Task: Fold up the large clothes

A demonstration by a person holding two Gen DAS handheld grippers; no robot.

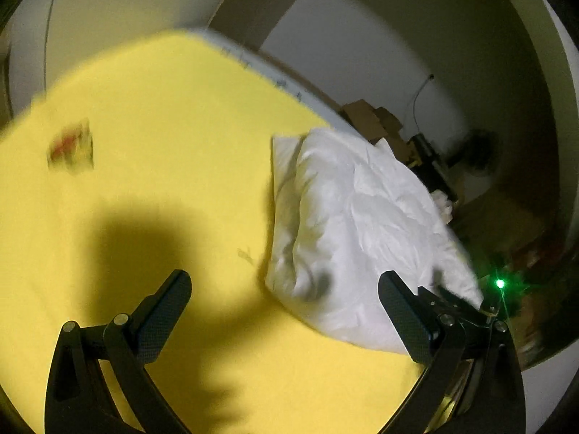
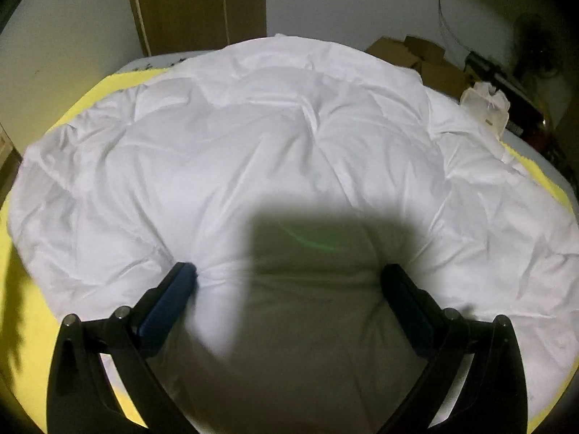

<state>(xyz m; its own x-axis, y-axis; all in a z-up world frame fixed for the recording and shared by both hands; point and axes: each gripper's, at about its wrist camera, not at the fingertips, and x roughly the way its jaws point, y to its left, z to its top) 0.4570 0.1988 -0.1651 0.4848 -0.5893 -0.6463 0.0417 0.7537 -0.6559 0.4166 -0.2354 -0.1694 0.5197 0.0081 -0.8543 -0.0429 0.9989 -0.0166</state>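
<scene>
A white padded duvet (image 2: 289, 137) lies spread in soft wrinkles over a bed covered by a yellow sheet (image 1: 144, 115); from the left wrist view it appears as a puffy folded mass (image 1: 354, 224) on the right part of the bed, with bare yellow sheet to its left. The right hand-held gripper (image 2: 289, 275) is spread wide and pressed down into the near edge of the duvet, its blue-padded fingers (image 2: 170, 300) dimpling the fabric on either side of a fat bulge that sits between them, not yet pinched. The left hand-held gripper (image 1: 286, 289) is also wide and holds nothing; it hangs above the sheet, its right finger just at the near corner of the duvet. The duvet looks light for its bulk, thick, limp and springy, with a smooth cover that will likely slip over its filling, so a shallow pinch would probably catch only the outer cloth and let the rest sag away. A better hold, I judge, is at an edge or corner, where the layers flatten and the seam gives something firm, one gripper at each end of the same edge so the weight hangs evenly when lifted over. Cardboard boxes (image 2: 416, 54) stand beyond the bed by the wall.
</scene>
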